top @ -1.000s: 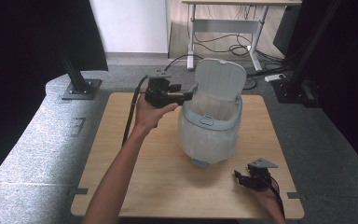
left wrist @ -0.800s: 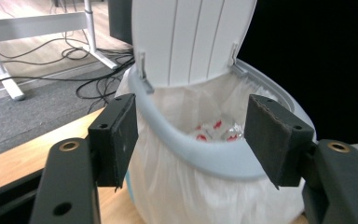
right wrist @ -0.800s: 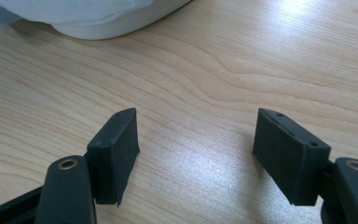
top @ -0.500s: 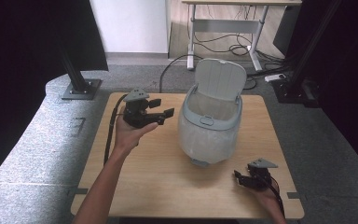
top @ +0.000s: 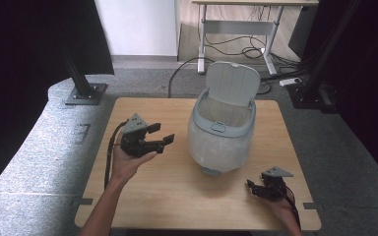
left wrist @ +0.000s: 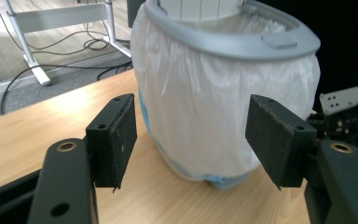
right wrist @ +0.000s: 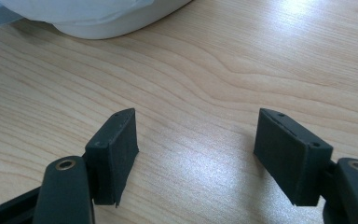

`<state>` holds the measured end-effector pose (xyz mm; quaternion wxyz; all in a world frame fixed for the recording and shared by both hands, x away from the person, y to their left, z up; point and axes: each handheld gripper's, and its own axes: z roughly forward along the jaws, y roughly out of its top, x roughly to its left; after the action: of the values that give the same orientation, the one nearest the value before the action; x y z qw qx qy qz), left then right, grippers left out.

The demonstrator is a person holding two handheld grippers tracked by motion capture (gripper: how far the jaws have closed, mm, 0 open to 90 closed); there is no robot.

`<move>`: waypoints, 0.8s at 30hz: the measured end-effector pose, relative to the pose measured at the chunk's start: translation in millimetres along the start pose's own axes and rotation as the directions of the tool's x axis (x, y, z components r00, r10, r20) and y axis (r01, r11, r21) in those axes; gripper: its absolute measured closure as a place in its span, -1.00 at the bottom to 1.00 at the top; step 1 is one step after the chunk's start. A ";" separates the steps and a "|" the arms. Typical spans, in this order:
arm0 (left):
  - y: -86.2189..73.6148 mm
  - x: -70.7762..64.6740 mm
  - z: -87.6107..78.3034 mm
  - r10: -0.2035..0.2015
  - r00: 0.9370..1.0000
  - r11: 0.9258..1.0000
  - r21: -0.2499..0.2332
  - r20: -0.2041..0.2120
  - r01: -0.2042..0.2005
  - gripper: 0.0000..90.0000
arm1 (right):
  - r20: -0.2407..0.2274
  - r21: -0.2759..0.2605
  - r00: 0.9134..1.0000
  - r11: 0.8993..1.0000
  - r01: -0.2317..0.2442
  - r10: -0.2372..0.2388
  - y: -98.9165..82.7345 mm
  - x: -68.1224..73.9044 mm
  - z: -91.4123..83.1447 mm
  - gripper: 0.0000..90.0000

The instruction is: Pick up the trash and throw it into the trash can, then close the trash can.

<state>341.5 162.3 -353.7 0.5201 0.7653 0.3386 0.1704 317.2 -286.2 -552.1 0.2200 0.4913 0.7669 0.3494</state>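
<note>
Left gripper now withdrawn from raised grey lid of small grey plastic bin lined with white bag; lowered to left of bin, apart from it. Jaws spread wide, just opened a little further, nothing between. Lid stands up, bin open at centre of light wooden table. Right gripper rests near table's front right corner, jaws spread, empty. Lid-opening step looks done.

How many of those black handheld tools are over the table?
2. The left tool is held above the table left of the lined bin; the right tool sits low near the front right corner.
</note>
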 end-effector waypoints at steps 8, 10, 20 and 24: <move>-37.0 0.5 -10.2 0.007 1.000 0.999 0.032 -0.029 -0.006 -0.23 | 0.001 -0.001 1.000 1.000 0.003 -0.003 -0.1 -0.1 0.1 -0.35; -40.7 0.6 -10.6 0.007 1.000 0.999 0.035 -0.030 -0.006 -0.22 | 0.000 0.000 1.000 1.000 0.001 -0.001 -0.1 0.0 0.0 -0.36; -60.7 4.2 -9.3 -0.002 0.998 0.998 0.062 -0.055 0.005 -0.22 | 0.001 -0.001 1.000 1.000 -0.001 0.001 0.2 -0.5 0.1 -0.36; -66.7 5.1 -10.6 -0.015 0.998 0.998 0.055 -0.053 0.018 -0.22 | 0.000 -0.006 1.000 1.000 -0.007 0.007 1.4 -3.2 -2.4 -0.36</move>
<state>315.8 188.4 -410.7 0.4910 0.7719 0.3631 0.1766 317.7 -289.5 -549.5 0.2203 0.4935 0.7641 0.3522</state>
